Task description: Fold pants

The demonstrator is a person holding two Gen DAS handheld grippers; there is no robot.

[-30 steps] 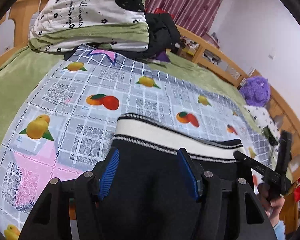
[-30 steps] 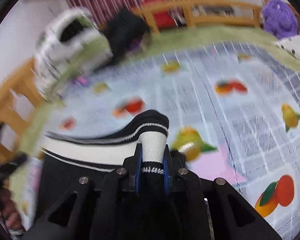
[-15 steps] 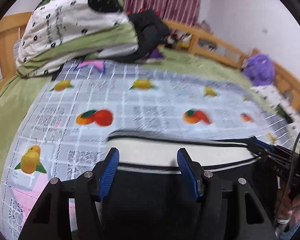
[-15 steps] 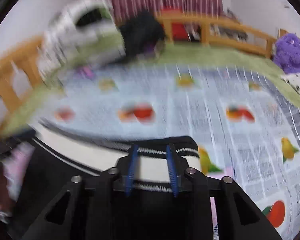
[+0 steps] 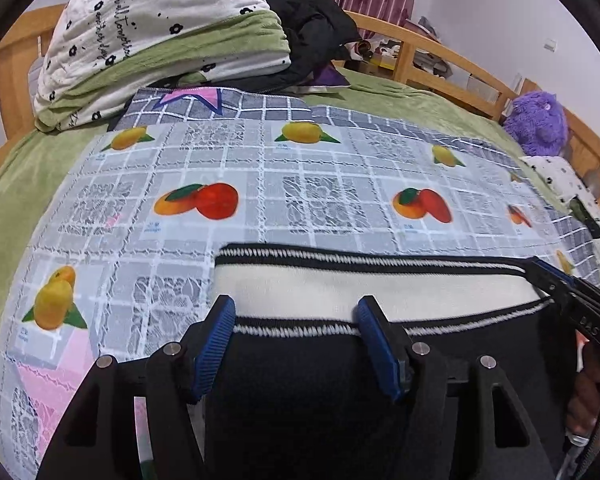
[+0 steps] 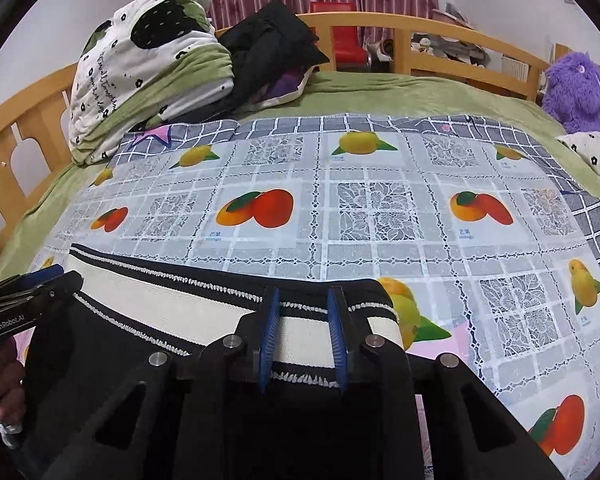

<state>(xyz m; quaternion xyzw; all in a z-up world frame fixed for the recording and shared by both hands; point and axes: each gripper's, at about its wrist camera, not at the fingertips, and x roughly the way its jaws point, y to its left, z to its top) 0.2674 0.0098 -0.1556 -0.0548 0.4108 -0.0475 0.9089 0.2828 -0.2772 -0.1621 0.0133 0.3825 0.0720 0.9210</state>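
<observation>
Since a second ago the right hand-held gripper [image 6: 302, 334] has let go of the bunched end of the waistband [image 5: 372, 286], its jaws now parted with the band lying flat between them, and the blur has gone. Nearest, the left hand-held gripper [image 5: 294, 340] also stands wide open over the black pants [image 5: 300, 400], touching nothing that I can make out. Those pants lie spread on the fruit-print cloth [image 6: 380, 208], the waistband running left to right across both grippers, one near each end, so either could pinch its own corner. Beyond sit the folded quilt [image 5: 160, 36], a dark jacket [image 6: 272, 44] and a purple plush toy [image 6: 576, 84].
</observation>
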